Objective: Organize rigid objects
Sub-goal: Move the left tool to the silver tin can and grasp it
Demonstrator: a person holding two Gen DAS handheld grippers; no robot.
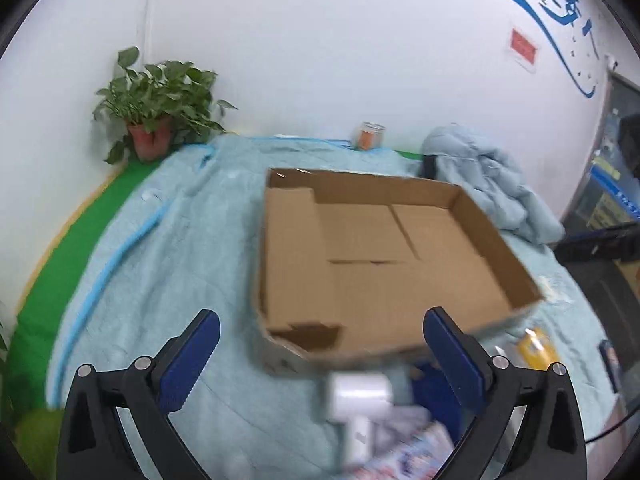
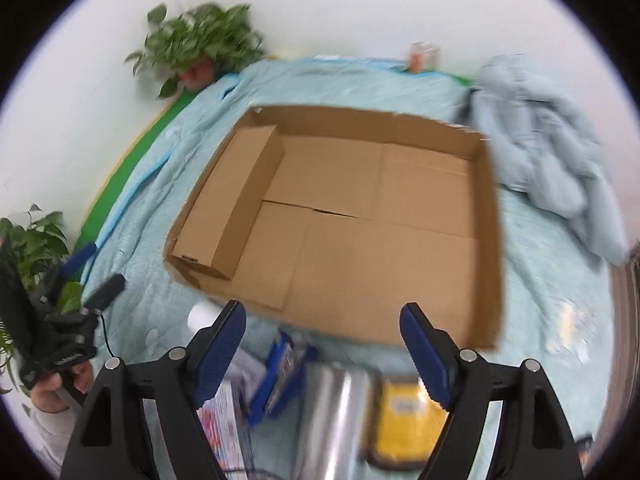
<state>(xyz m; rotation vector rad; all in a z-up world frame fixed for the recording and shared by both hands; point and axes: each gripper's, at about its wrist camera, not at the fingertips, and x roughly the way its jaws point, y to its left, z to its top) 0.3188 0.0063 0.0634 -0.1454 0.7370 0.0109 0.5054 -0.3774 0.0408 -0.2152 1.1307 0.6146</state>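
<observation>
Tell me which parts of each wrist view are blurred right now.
Left wrist view: the white bottle and the near rim of the cardboard box smear; the plant stays sharp. Right wrist view: blur throughout, worst on the silver cylinder and yellow packet; both show fisheye bending.

Shallow brown cardboard tray box (image 2: 360,216) sat open-topped on the light-blue quilt, nothing loose inside, one flap folded in along its left wall. Rigid items lay in a blurred cluster just beside its near edge: white cylindrical bottle-like object (image 1: 362,394); blue packaged item (image 2: 286,364); shiny silver cylindrical can (image 2: 340,416), lying on its side; yellow flat packet (image 2: 404,412), touching the can's right side; printed colourful box (image 2: 222,420) at left.
</observation>
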